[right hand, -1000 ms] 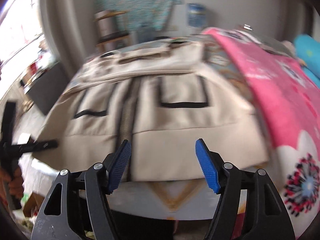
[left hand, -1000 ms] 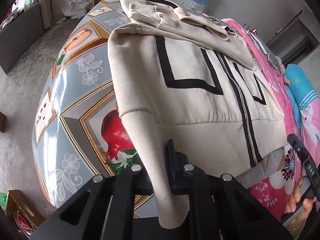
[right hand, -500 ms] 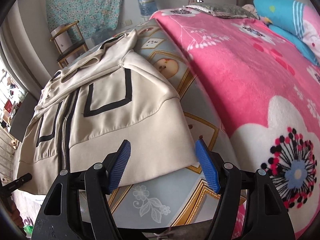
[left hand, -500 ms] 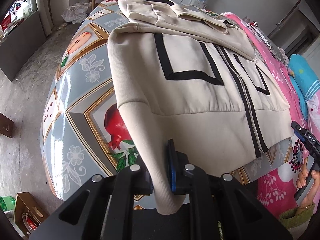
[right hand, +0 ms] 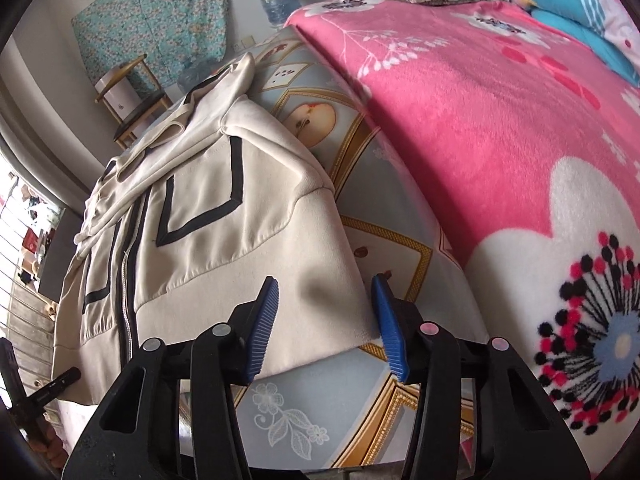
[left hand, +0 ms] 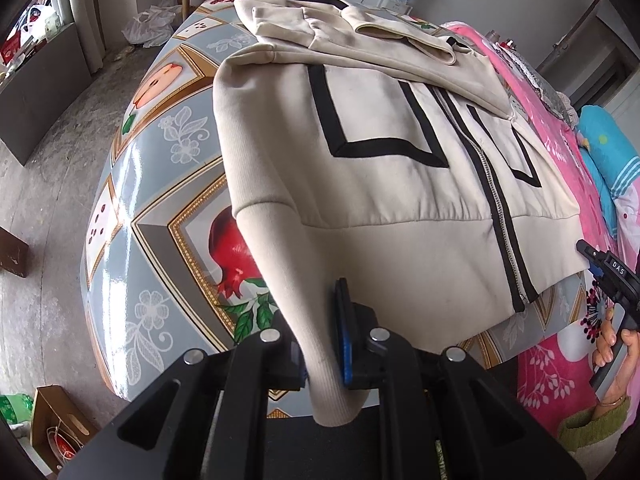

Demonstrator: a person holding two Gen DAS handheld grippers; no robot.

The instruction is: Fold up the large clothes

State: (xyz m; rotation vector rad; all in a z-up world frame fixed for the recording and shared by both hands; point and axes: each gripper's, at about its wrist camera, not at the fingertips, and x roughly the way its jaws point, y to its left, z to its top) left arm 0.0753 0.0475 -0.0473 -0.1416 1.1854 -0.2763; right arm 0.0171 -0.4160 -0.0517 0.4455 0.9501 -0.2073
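My left gripper (left hand: pixel 322 354) is clamped tight on the ribbed cuff (left hand: pixel 334 396) of the cream zip jacket (left hand: pixel 384 184); the jacket lies spread on the fruit-print tablecloth (left hand: pixel 160 184), hem towards me; my right gripper (right hand: pixel 326 320) has just been closing, jaws apart either side of the hem corner (right hand: pixel 352 320), pads not pressing; down by the floor, an open cardboard box (left hand: pixel 52 420), contents unclear.
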